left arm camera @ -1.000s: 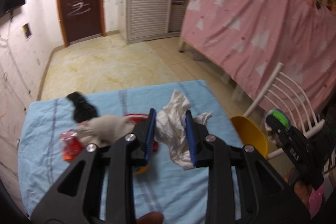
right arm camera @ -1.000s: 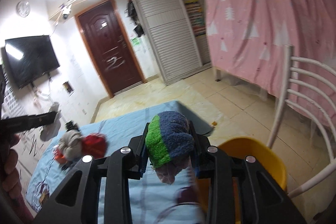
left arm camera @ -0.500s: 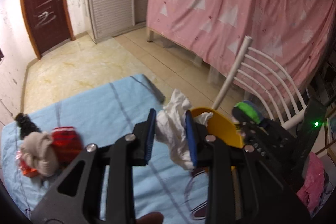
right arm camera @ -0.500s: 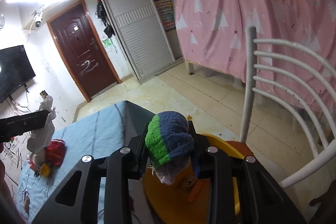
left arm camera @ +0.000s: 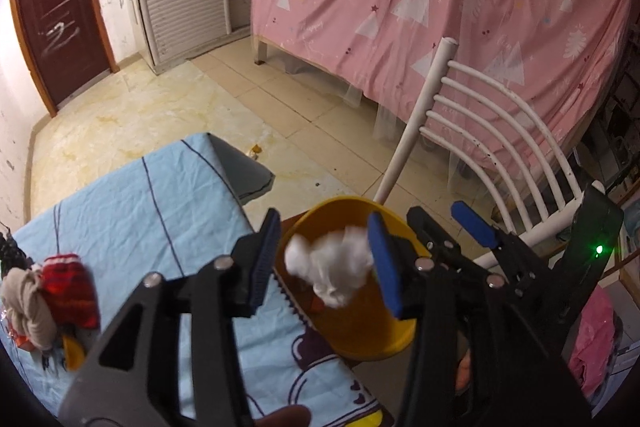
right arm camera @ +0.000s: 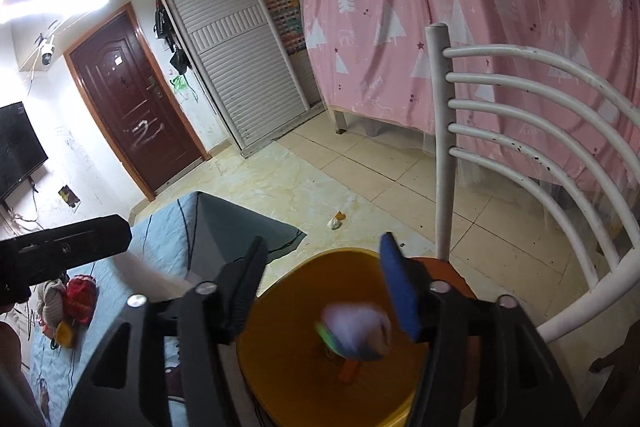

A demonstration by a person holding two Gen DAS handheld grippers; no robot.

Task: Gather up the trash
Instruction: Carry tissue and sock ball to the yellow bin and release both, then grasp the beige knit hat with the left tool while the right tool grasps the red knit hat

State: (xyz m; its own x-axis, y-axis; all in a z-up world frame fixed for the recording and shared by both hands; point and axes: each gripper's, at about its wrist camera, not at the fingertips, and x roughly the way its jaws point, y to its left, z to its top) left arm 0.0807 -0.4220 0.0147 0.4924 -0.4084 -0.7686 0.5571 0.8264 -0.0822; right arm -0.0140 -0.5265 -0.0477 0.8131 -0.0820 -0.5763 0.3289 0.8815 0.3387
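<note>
Two pieces of trash are dropping into the yellow bin (left arm camera: pixel 360 339) at this moment, so part of the job looks done. Nearest, at 6 o'clock in the left wrist view, the left gripper (left arm camera: pixel 326 261) stands with its jaws spread wide and nothing between them pinched; the white crumpled tissue (left arm camera: pixel 332 263) is blurred in the gap, over the mouth of the bin and touching neither pad as far as I can tell. At 4 o'clock of that view the right gripper (left arm camera: pixel 424 231) shows beside it, jaws likewise apart.

From the right wrist view, the right gripper (right arm camera: pixel 322 279) is wide open and empty, and the blue-and-green cloth ball (right arm camera: pixel 356 331) is a blur below it inside the bin (right arm camera: pixel 280 347), with some orange scrap under it. The bin sits on the seat of the white chair (right arm camera: pixel 520 131), just beside the table with the blue cloth (left arm camera: pixel 140 211).

Further off, at 9 o'clock, more remains: a beige bundle (left arm camera: pixel 26 303), a red knitted thing (left arm camera: pixel 68 287) and a small yellow object (left arm camera: pixel 74 353) lie together on the cloth. Beyond, at 12 o'clock, a little scrap (right arm camera: pixel 335 221) lies on the floor tiles. I judge the task roughly halfway, with the pile next.
</note>
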